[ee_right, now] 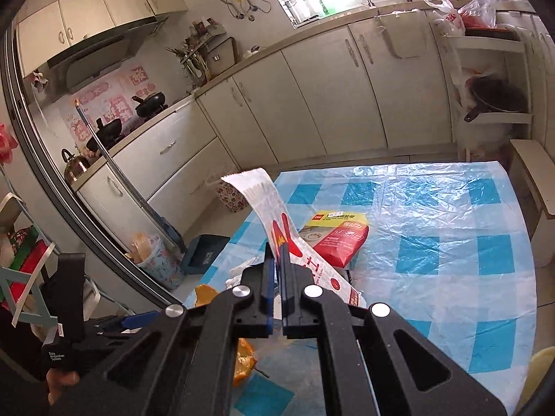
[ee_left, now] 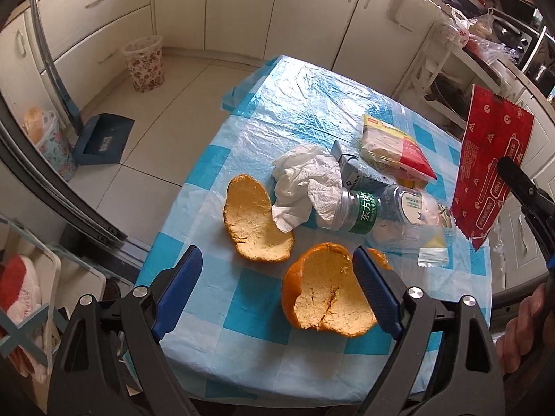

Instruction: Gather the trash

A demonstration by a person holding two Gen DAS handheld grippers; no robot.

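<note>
My right gripper is shut on a red and white snack wrapper and holds it above the table; the wrapper also shows at the right of the left wrist view. My left gripper is open and empty, just above an orange peel near the table's front edge. A second orange peel, a crumpled white tissue, a plastic bottle with a green label, a small carton, a red and yellow packet and a small sachet lie on the blue checked tablecloth.
A floral waste basket stands on the floor by the cabinets. A second floral bin and a blue dustpan are left of the table. Kitchen cabinets run along the far wall. A shelf unit stands at the right.
</note>
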